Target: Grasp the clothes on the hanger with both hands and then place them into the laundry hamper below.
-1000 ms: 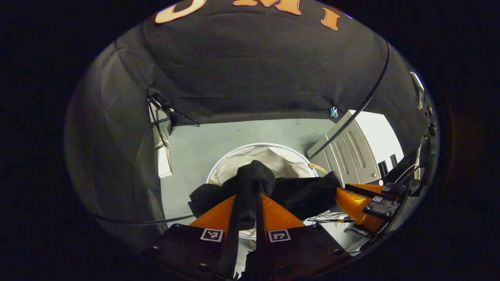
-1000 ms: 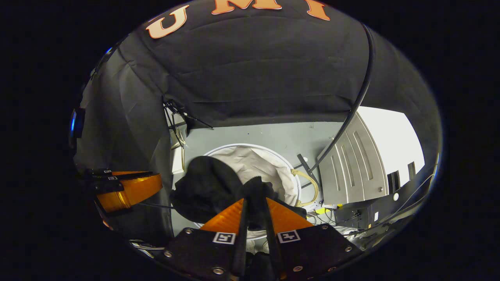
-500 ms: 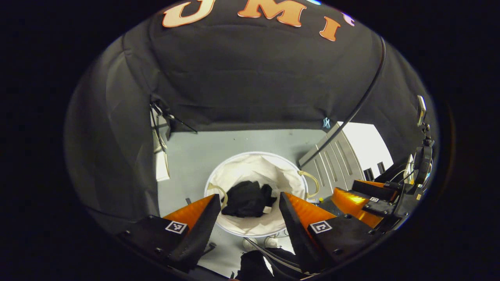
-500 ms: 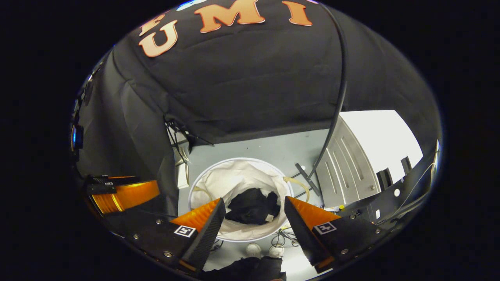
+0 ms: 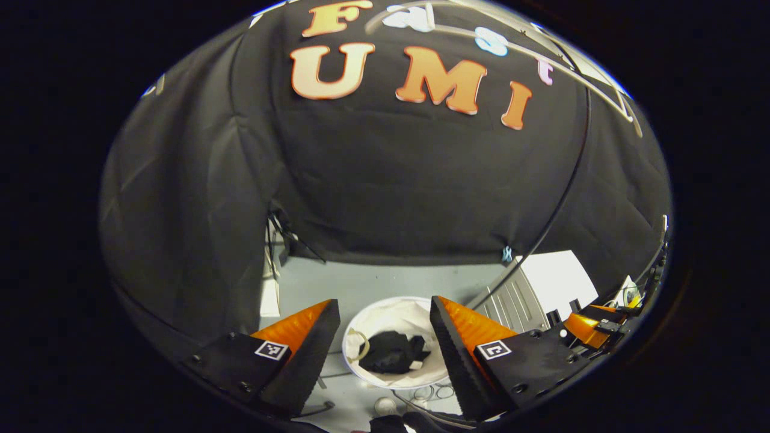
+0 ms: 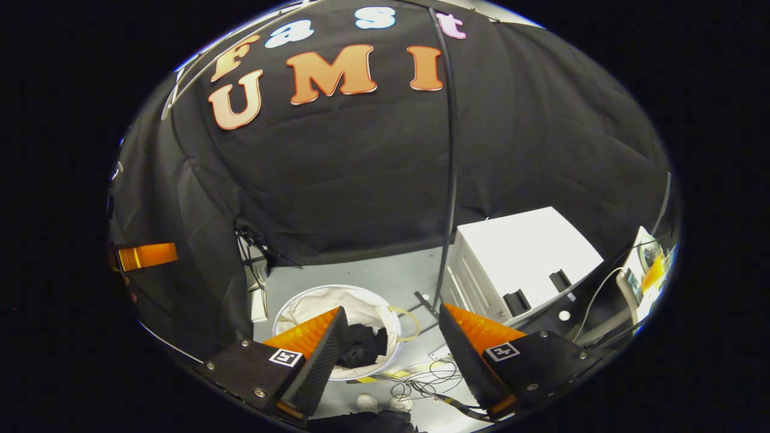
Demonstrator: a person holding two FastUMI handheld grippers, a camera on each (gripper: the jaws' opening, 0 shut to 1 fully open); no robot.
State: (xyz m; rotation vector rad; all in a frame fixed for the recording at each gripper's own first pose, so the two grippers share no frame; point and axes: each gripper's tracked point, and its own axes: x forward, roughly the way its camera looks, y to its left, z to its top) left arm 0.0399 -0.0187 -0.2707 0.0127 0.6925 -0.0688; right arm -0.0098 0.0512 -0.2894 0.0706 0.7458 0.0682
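Down on the grey floor, a crumpled black garment lies inside the round white laundry hamper, a heap against the pale lining; in the right gripper view the same garment sits toward the right side of the hamper, partly hidden behind one finger. Nothing touches the cloth. The left gripper is high above the hamper with its fingers spread wide and nothing between them. The right gripper is likewise spread wide and empty, above the hamper's right edge. Loose thin cables lie on the floor just near the hamper. To the right stands a white ribbed cabinet. A black cable hangs down in front of the black cloth wall behind.
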